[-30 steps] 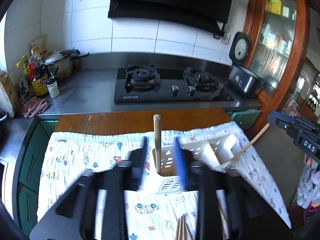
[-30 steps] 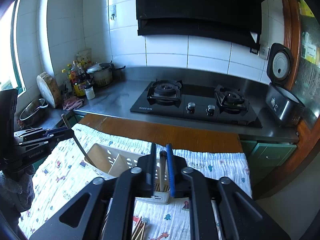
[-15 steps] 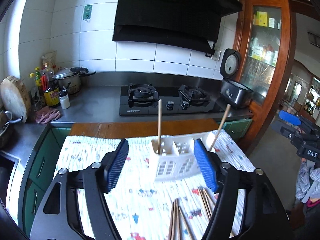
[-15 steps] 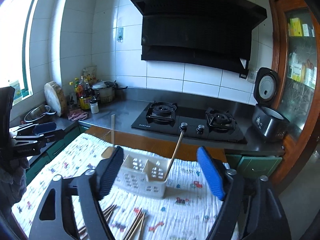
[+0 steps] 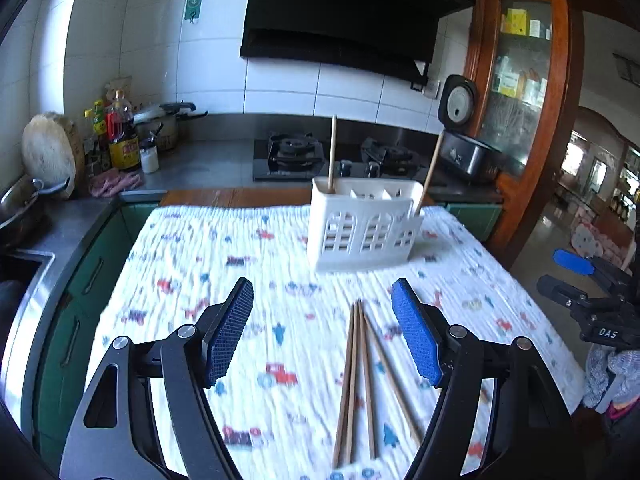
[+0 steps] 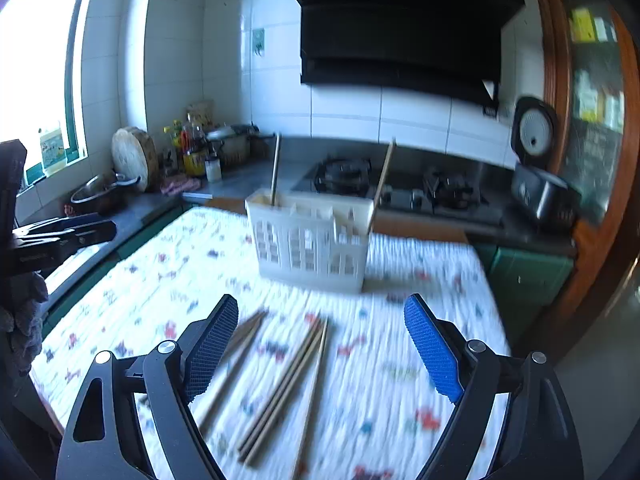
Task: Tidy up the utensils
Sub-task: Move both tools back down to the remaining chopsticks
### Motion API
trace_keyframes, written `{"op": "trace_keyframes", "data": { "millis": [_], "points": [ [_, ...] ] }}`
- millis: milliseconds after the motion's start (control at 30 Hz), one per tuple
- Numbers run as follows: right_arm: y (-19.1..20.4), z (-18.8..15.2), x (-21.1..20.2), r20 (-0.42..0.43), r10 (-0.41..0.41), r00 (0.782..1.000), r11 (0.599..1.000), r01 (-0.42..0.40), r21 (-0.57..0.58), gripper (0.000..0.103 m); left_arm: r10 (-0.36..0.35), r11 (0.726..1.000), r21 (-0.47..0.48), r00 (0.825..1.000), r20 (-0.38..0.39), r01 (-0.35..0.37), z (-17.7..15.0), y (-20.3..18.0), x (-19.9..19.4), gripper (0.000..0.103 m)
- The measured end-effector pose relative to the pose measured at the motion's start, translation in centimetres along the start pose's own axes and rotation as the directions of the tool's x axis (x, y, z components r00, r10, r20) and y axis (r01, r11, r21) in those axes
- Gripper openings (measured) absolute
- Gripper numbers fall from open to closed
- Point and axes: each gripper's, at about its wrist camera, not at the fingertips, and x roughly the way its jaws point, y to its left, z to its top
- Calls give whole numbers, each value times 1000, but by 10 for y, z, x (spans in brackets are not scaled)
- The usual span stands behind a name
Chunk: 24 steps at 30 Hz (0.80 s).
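Note:
A white utensil caddy (image 5: 366, 228) stands on the patterned cloth, also in the right wrist view (image 6: 314, 240). One chopstick (image 5: 332, 152) stands upright in its left end, another chopstick (image 5: 430, 174) leans out at its right end. Several loose chopsticks (image 5: 358, 380) lie on the cloth in front of it, also in the right wrist view (image 6: 280, 384). My left gripper (image 5: 322, 336) is open and empty, above the cloth short of the caddy. My right gripper (image 6: 322, 350) is open and empty over the loose chopsticks.
The cloth (image 5: 224, 264) covers a wooden table beside a steel counter with a gas stove (image 5: 294, 156), bottles (image 5: 120, 136), a pot and a rice cooker (image 5: 466, 148). A sink (image 5: 16, 264) lies at left. A wooden cabinet (image 5: 520, 92) stands at right.
Both grippers let go of the chopsticks now standing in the caddy, opened wide and pulled back from it. The loose chopsticks on the cloth came into view.

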Motion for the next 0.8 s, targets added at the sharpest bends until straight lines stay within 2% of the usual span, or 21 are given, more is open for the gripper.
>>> {"op": "trace_keyframes", "data": {
  "millis": [133,367,567,800],
  "points": [
    [0,-36,4,-44,-14,999,999,15,37,82,-2,1000,-17,999,-36,2,-30,3,-2,71],
    [4,-92,22,-147,-19,989,996,30,79,71,6,999,-48,995,-99,-11,-79,6,0,71],
    [8,-115,46,-227,11,974,995,11,99,55,1,994,-111,992,-125,-15,-102,17,2,69],
    [11,-121,66,-283,38,958,993,-5,116,37,9,994,-104,989,-150,-25,-113,18,4,53]
  ]
}}
